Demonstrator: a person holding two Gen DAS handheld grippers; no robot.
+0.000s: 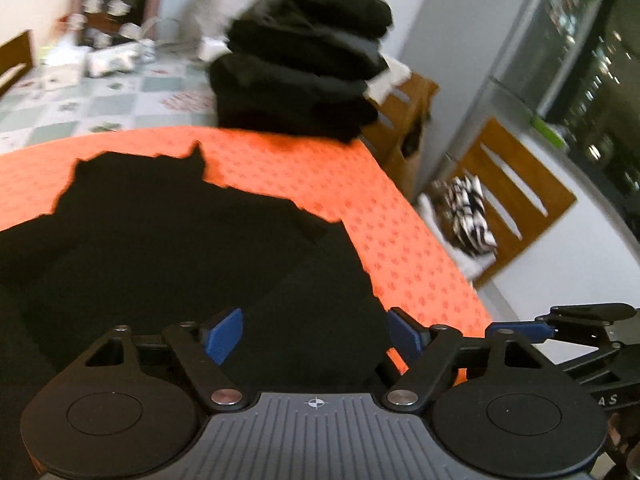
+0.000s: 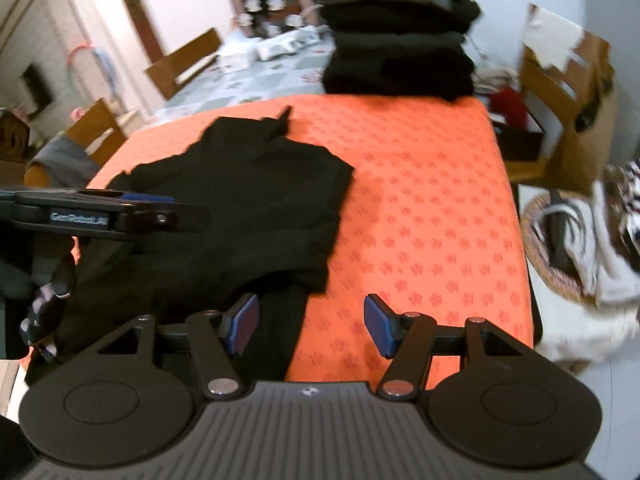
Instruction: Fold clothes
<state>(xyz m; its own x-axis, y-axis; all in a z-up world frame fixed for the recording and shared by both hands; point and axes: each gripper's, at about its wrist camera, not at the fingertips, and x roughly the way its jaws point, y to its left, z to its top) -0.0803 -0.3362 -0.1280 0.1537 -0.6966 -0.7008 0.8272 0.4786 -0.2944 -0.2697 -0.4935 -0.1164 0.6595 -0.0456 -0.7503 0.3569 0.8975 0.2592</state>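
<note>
Both tongs hang open over a black garment (image 2: 240, 208) spread on an orange patterned cloth (image 2: 420, 200). The left tongs (image 1: 316, 338) hold nothing, blue pads wide apart above the dark fabric. The right tongs (image 2: 310, 324) are likewise empty, straddling the garment's near edge where it meets bare orange. At the cloth's far end stands a tall stack of folded dark clothes (image 1: 304, 60) (slightly blurred). Beyond it, a checked tablecloth (image 1: 100, 100) carries white clutter. Wooden chairs (image 2: 180, 64) line the table's sides. To the right, a wicker basket (image 2: 540, 248) holds pale laundry, near a cardboard box (image 2: 592, 92).
</note>
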